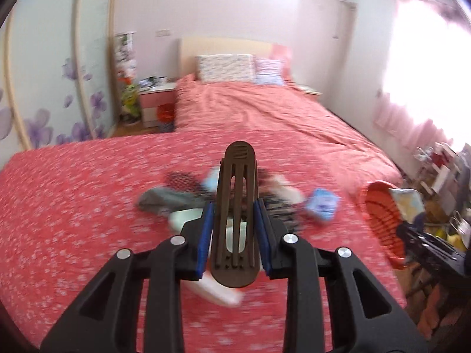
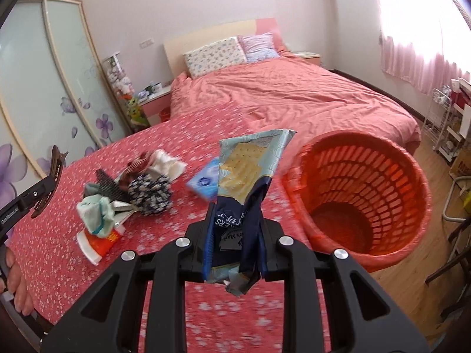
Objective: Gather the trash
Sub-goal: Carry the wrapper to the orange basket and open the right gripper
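Tools both clamped: left tool [image 1: 235, 229] on brown hair clip [image 1: 238, 206], right tool [image 2: 234, 244] on cracker wrapper [image 2: 250, 170].

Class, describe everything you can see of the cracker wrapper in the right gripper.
The cracker wrapper is a crumpled, glossy-looking packet, pale blue above with printed crackers, dark navy with white lettering below. It stands roughly upright, pinched at its lower part by the right gripper, torn end hanging beneath, above the floral bedspread, left of the orange basket.

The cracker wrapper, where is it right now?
In the right wrist view the cracker wrapper is pinched upright in the right gripper, above the flowery red cloth, just left of the orange basket.
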A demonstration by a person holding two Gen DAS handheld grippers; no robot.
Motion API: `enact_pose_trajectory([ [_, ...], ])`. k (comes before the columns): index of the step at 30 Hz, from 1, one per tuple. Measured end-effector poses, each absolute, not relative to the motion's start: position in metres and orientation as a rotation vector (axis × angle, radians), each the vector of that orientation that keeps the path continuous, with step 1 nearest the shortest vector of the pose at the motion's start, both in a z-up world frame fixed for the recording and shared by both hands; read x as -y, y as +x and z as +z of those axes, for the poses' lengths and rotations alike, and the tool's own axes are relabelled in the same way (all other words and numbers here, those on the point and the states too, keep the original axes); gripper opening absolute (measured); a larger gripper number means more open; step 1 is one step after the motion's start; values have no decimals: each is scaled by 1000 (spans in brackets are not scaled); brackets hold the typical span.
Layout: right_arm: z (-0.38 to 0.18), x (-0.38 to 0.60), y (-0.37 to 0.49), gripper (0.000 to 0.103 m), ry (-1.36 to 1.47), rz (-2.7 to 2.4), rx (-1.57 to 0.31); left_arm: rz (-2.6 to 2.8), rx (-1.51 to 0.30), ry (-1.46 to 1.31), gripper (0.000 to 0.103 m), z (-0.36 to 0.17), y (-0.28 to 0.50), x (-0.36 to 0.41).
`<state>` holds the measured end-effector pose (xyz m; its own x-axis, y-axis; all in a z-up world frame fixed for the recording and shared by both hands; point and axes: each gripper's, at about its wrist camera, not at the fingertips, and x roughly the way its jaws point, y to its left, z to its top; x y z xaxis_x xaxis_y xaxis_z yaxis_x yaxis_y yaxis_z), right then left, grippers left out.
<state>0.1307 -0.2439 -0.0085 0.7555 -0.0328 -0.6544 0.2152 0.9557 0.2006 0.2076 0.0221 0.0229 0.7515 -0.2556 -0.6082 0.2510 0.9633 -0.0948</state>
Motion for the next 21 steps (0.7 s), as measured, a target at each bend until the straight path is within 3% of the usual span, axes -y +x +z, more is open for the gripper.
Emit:
enact_pose_trajectory([
  [21,-22,372,120,24,417,-313,-681,-672,-732,115,28,-1,201,216],
])
